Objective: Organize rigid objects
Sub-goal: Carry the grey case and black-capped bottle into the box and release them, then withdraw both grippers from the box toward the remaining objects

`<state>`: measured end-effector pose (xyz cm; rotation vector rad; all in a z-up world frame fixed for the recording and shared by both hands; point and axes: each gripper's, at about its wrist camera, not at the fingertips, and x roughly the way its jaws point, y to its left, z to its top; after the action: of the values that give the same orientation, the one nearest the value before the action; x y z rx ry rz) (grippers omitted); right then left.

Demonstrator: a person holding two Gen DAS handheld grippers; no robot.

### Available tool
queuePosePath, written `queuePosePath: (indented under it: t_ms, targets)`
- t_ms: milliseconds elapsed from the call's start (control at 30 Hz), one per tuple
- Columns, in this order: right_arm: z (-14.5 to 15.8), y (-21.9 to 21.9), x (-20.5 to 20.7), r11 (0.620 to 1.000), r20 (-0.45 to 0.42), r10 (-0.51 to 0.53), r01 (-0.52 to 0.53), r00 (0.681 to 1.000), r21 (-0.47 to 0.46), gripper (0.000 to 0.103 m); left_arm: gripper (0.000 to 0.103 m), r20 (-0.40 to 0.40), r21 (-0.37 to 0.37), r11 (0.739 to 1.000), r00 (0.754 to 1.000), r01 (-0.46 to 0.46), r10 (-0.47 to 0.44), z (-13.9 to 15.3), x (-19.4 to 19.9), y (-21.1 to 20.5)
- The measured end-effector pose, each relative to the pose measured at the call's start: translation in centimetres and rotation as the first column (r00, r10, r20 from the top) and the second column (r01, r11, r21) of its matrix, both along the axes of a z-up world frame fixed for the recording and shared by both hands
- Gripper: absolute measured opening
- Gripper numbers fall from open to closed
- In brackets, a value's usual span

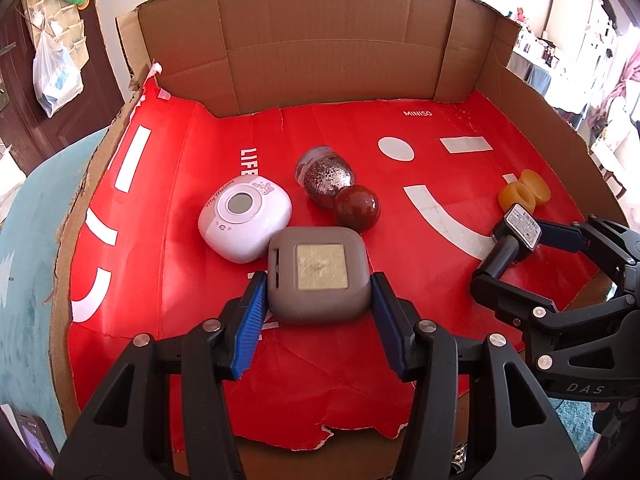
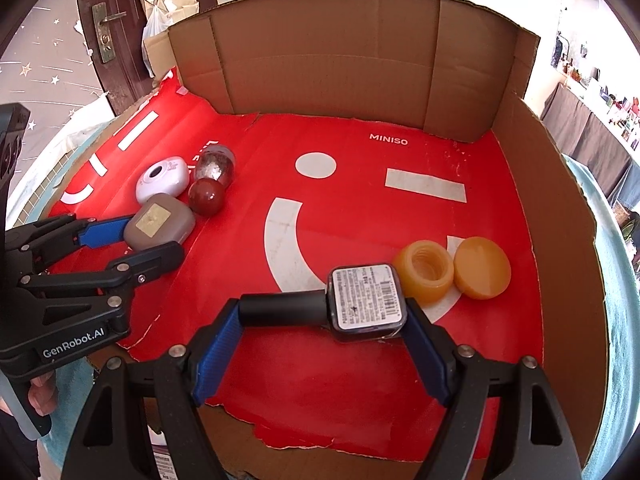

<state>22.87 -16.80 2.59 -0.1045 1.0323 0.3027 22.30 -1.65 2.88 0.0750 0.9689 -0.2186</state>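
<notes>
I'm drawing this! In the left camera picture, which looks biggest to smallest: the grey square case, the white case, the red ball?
1. grey square case, though it is nearest the camera
2. white case, close behind, so these two are unsure
3. red ball, clearly smallest

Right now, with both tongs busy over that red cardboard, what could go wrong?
1. The left tongs straddle the grey square case, which sits close against the white case and the red ball; lifting or sliding it could nudge the ball and set it rolling.
2. The right tongs hold the black labelled bottle lengthwise by its ends, so it might slip, landing on the nearby amber jar and its lid.
</notes>
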Motion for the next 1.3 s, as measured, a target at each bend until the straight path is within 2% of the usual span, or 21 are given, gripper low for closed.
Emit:
queuePosePath:
  t_ms: [200,467,600,767,900,967,1000,1200,1300]
  targets:
    - [0.1,-0.4,-0.2,1.000,-0.002,-0.006,0.006,1.000,0.017,0.080,0.053,0.004,0.005,1.000,1.000,-0.003,0.003,0.2,-0.2,0.2]
    - [0.8,-0.8,-1.4,0.999,0.020,-0.006,0.005,1.000,0.035,0.080,0.072,0.063,0.026,1.000,0.998,-0.006,0.004,1.7,-1.6,0.1]
    - [1.3,-1.1,-2.2,0.999,0.034,-0.004,0.002,0.999,0.049,0.080,0.073,0.078,0.019,1.000,0.997,-0.010,0.008,2.2,-2.1,0.2]
    - [2.1,-1.3,-3.2,0.998,0.056,0.000,-0.004,0.998,0.068,0.082,0.083,0.095,0.021,1.000,0.995,-0.014,0.012,2.7,-2.9,0.3]
    - [2.7,-1.4,-4.1,0.996,0.071,0.007,-0.013,0.997,0.084,0.087,0.087,0.116,0.016,1.000,0.993,-0.018,0.016,3.3,-3.7,0.5]
    - [3.1,-1.4,-4.6,0.995,0.083,0.010,-0.018,0.996,0.094,0.091,0.096,0.136,0.013,1.000,0.991,-0.022,0.020,3.7,-4.3,0.7]
    - [3.3,-1.5,-4.8,0.995,0.088,0.011,-0.019,0.996,0.099,0.095,0.097,0.147,0.014,1.000,0.989,-0.027,0.024,4.0,-4.6,0.8]
    - [4.3,-1.9,-6.2,0.990,0.118,0.012,-0.028,0.993,0.138,0.100,0.098,0.179,-0.010,0.999,0.983,-0.036,0.038,5.0,-6.2,1.6]
    - [5.1,-1.9,-7.2,0.988,0.152,0.014,-0.037,0.988,0.150,0.103,0.103,0.194,-0.032,0.999,0.980,-0.041,0.047,5.4,-6.9,1.9]
